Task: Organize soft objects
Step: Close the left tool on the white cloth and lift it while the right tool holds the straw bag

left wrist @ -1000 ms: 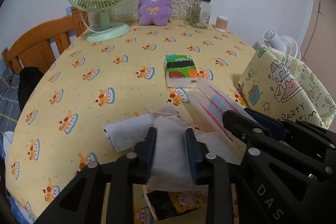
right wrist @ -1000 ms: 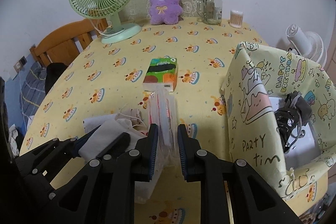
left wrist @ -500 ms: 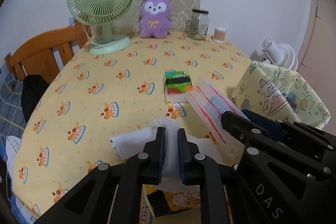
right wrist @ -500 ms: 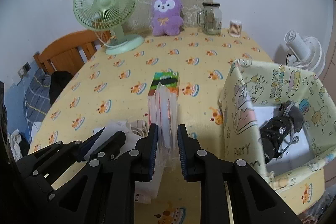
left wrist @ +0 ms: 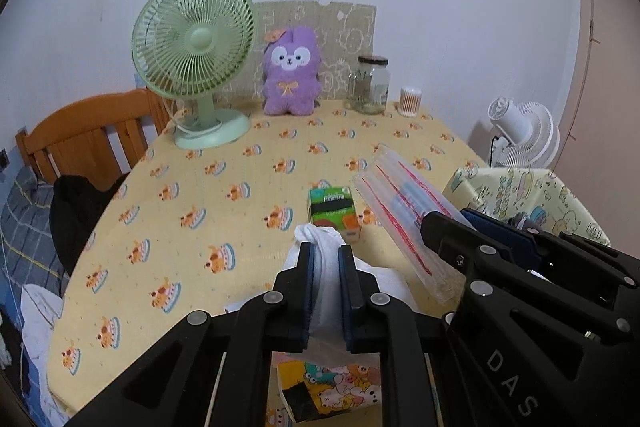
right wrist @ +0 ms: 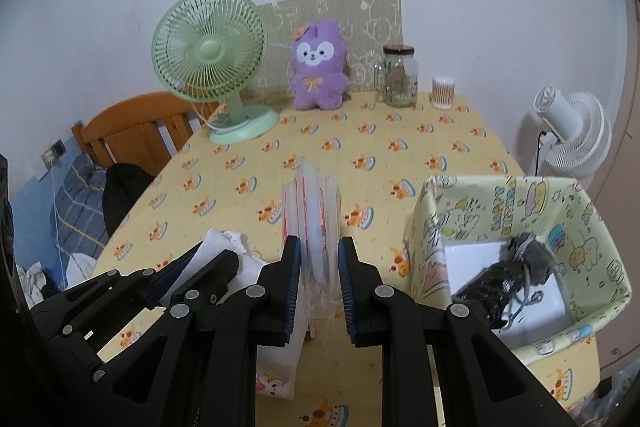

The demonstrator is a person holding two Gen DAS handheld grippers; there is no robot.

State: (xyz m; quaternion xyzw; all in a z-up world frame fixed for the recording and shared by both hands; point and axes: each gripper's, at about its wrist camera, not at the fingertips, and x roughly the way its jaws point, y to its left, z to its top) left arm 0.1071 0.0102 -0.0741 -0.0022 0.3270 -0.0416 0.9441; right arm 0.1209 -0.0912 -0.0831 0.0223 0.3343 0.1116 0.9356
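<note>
Notably, the open box [right wrist: 524,187] lay at lower right of the right jaws' clear packet [right wrist: 316,211], whose long axis pointed up-frame. Right gripper [right wrist: 319,287] was nearer; left gripper [left wrist: 325,291] pinched white cloth [left wrist: 328,247].

my two handheld grippers, side by side, both clamped and angled downward.

left gripper [left wrist: 325,259]: i have its black jaws nearly together, blue-lined pads pressing a fold of white cloth [left wrist: 326,247]; body black, pointing forward and down. right gripper [right wrist: 319,259]: i have its jaws pinched on a clear plastic packet [right wrist: 312,211] that stands up between the pads; it sits just to the right of the left one, its frame crossing the left camera's lower right corner.
</note>
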